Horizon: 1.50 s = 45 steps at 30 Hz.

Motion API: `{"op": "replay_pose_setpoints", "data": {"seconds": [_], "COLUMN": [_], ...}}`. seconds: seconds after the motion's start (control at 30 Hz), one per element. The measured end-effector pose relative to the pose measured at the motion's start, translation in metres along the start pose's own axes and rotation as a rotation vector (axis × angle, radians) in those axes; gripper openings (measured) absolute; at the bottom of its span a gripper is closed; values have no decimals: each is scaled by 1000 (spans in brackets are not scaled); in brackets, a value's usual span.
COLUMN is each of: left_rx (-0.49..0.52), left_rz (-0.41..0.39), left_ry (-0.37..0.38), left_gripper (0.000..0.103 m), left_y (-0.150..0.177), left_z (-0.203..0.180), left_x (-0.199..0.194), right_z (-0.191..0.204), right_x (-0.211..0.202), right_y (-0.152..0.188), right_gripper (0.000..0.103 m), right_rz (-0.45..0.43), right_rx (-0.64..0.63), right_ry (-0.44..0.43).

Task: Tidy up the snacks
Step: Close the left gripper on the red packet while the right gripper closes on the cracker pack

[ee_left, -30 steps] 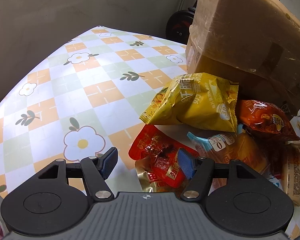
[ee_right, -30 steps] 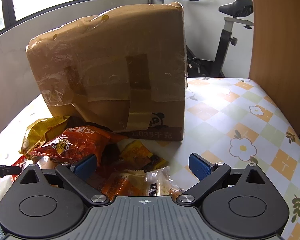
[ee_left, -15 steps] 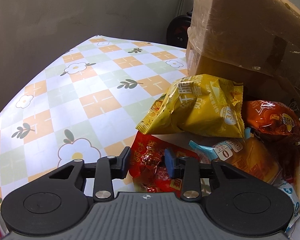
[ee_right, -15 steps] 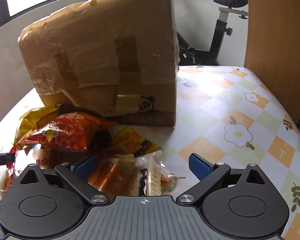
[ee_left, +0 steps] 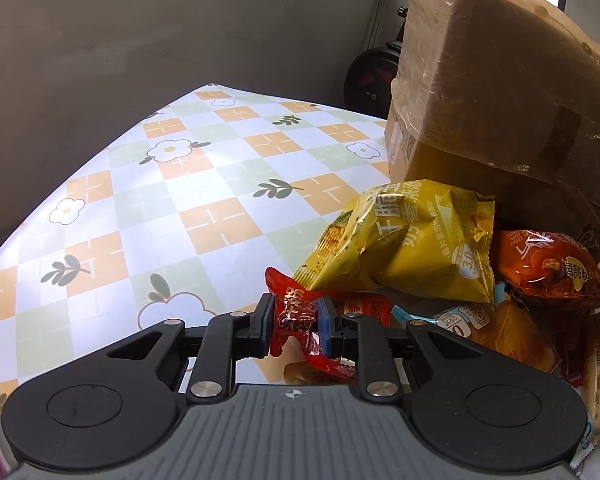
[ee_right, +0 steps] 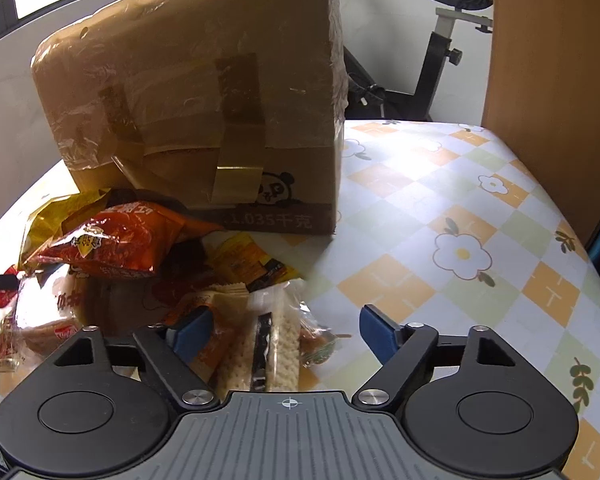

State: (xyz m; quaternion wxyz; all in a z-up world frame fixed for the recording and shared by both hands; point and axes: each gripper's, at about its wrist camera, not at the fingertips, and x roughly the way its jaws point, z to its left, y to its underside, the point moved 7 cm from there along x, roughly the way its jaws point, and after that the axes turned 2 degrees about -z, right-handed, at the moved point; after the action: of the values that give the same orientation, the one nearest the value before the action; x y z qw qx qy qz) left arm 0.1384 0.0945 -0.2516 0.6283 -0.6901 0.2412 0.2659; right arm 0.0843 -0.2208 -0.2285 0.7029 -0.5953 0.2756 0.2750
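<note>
The left gripper (ee_left: pixel 293 326) clenched a red snack packet (ee_left: pixel 300 320) at the pile's near left edge. The right gripper (ee_right: pixel 286 330) hung released over a cracker pack (ee_right: pixel 260 340) (nothing sorted, seemingly).

The cardboard box (ee_right: pixel 204 120) reads "1.035千克" beside a panda mark — the yellow chip bag (ee_left: pixel 412 248) shows "3.0".

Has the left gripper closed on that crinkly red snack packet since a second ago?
Yes. The left gripper closed its fingers inward onto the crinkly red snack packet, beside the unmoved yellow chip bag.
</note>
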Motion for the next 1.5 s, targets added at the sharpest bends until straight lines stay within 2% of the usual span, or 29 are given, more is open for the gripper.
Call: {"op": "replay_pose_setpoints", "data": {"seconds": [0.07,0.13,0.2,0.37,0.47,0.7,0.8,0.87,0.9,0.93,0.97,1.1,1.5], "left_rx": [-4,-8,-6,2,3,-13,-18,-22,-24,-27,-31,-36,-36], "left_rz": [-1,-3,-5,5,16,34,39,37,36,35,33,38,52], "left_ry": [0,4,5,18,12,23,28,28,28,31,38,41,60], "left_gripper": [24,24,10,9,9,11,14,26,38,44,47,51,53], "left_y": [-1,-2,-3,-2,0,3,4,4,4,4,4,8,13], "left_z": [0,-2,-3,-4,-3,0,1,2,2,2,3,6,4], "left_x": [0,0,-1,-3,0,2,3,3,3,3,2,0,5], "right_z": [0,3,9,23,26,21,20,20,20,20,20,21,20], "right_x": [1,3,8,22,29,33,33,33,33,33,33,32,30], "right_y": [5,11,16,19,17,11,12,12,12,12,12,13,14], "right_gripper": [71,63,59,46,45,44,44,44,44,44,44,44,44], "right_rz": [19,41,59,79,63,62,56,54,53,53,52,45,38], "right_rx": [-6,-15,-38,-118,-151,-121,-125,-127,-126,-126,-125,-123,-120], "right_ry": [-12,-29,-40,-55,-45,-50,-48,-47,-47,-48,-48,-49,-51]}}
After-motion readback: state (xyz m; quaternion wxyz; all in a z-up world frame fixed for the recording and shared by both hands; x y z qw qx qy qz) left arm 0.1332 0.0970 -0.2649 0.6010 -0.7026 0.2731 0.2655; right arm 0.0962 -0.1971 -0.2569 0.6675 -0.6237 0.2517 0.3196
